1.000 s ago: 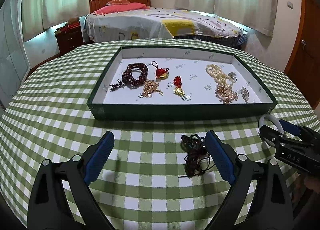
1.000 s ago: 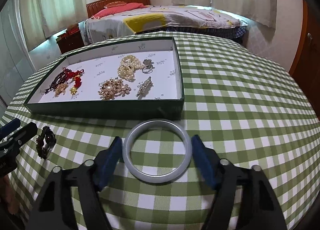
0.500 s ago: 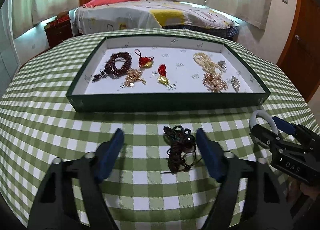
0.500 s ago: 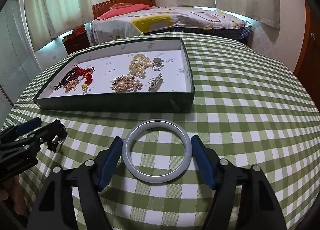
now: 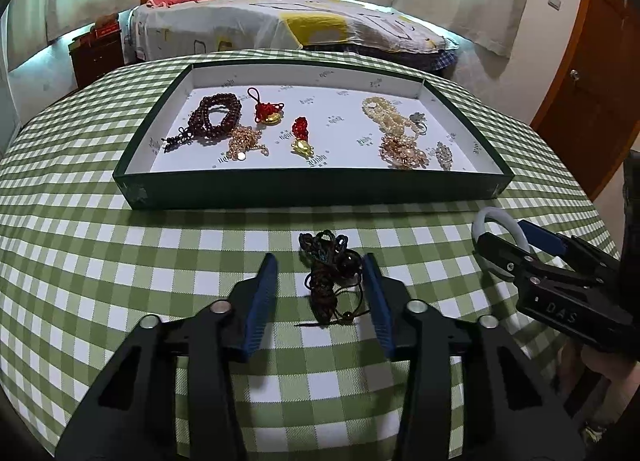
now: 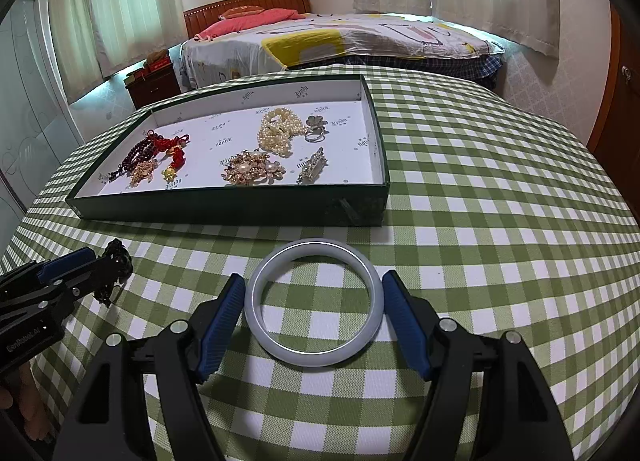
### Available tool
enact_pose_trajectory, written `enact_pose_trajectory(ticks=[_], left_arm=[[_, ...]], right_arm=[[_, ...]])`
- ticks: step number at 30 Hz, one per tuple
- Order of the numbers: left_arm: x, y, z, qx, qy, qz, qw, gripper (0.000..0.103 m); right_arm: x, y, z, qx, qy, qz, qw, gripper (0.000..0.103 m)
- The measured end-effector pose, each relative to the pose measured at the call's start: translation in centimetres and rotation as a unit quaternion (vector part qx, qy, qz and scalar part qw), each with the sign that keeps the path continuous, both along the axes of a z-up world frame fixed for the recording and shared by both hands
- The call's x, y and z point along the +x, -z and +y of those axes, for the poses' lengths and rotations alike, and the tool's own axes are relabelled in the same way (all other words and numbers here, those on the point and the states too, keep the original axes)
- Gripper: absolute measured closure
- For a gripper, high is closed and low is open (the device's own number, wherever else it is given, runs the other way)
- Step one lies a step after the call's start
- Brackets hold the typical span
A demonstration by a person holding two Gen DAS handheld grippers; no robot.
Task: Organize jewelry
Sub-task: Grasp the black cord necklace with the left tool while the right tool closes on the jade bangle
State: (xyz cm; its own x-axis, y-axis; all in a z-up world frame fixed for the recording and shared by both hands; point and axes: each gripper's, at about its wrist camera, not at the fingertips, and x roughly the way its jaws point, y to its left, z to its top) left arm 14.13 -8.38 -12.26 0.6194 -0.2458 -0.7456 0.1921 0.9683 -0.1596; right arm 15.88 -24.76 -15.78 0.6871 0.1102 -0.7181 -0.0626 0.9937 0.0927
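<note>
The bench wears a green-and-white checked cloth, and a shallow dark green tray with a white floor sits toward its far side. In the tray's left part lie dark red beads, a gold chain touching their near edge, and two red knotted charms with gold ends. In its right part lie pearls, a ring just right of them, a gold brooch nearer, and a small silver brooch beside it.

On the cloth in front of the tray, a tangled black cord with a dark bead lies between the fingers of the left gripper. Those fingers are closing; the right one is touching or almost touching the cord, while the left one stands clear with cloth showing between, so they do not yet pinch it.

To the right, also on the cloth near the tray's front wall, lies a pale bangle. The right gripper straddles it with fingers spread. Both blue pads sit just beside the bangle's outer rim; whether they press on it I cannot tell, though a thin gap seems to show on each side.

A bed stands beyond the bench, under curtained windows.
</note>
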Motion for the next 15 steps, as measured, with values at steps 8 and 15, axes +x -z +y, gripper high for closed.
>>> enact_pose_trajectory(ticks=[8,15], left_arm=[[0.05,0.58,0.08,-0.017,0.02,0.017,0.9995,0.087],[0.15,0.28,0.38,-0.02,0.019,0.008,0.9996,0.093]], right_arm=[[-0.01,0.0,0.02,0.0,0.0,0.0,1.0,0.034],[-0.25,-0.16,0.07,-0.002,0.001,-0.008,1.0,0.035]])
